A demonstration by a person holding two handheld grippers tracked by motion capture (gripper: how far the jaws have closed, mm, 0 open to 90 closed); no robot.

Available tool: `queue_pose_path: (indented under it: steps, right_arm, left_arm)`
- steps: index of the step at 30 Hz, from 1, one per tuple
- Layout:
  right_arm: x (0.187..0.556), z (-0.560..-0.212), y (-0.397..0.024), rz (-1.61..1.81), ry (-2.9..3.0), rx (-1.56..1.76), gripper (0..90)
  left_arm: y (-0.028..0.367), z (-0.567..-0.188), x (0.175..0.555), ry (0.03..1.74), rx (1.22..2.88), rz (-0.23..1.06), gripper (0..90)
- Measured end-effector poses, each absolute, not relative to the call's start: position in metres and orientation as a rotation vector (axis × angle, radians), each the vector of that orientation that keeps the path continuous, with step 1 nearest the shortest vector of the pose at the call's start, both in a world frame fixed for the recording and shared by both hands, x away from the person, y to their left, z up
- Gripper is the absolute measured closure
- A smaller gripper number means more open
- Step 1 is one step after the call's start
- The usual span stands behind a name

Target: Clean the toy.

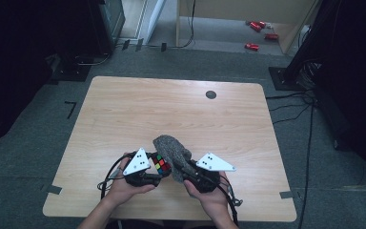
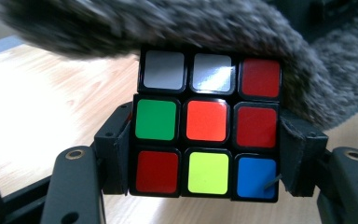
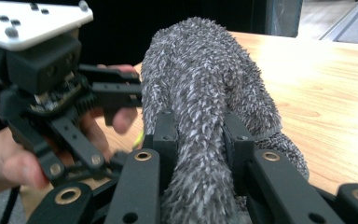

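A scrambled puzzle cube [image 2: 207,123] with red, green, orange, yellow, blue and white stickers sits clamped between the jaws of my left gripper [image 2: 205,154], above the table's front. In the high view the cube [image 1: 161,164] shows just right of the left gripper [image 1: 147,171]. A grey fuzzy cloth [image 3: 205,98] is pinched in my right gripper [image 3: 200,140] and drapes up and over the cube; seen from above, the cloth [image 1: 171,150] lies between both grippers, with the right gripper [image 1: 193,174] beside it. The two grippers stand close together.
The wooden table [image 1: 171,109] has a small dark round disc [image 1: 211,94] near its far edge. Beyond it lie red objects [image 1: 257,28] on the floor. Cables [image 1: 295,102] run along the floor at the right.
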State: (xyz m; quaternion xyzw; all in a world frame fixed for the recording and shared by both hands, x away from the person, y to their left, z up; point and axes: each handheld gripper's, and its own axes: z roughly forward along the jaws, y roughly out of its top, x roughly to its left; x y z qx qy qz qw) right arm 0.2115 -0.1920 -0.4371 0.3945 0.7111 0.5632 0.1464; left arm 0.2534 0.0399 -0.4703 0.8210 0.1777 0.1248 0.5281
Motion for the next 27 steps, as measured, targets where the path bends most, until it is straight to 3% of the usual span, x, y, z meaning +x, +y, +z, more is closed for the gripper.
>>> queue_pose_path:
  steps: [27]
  right_arm:
    - [0.215, -0.443, -0.195, 1.625, 2.030, 1.150, 72.8]
  left_arm:
    - [0.034, -0.470, 0.250, 0.416, 1.997, 0.344, 34.2]
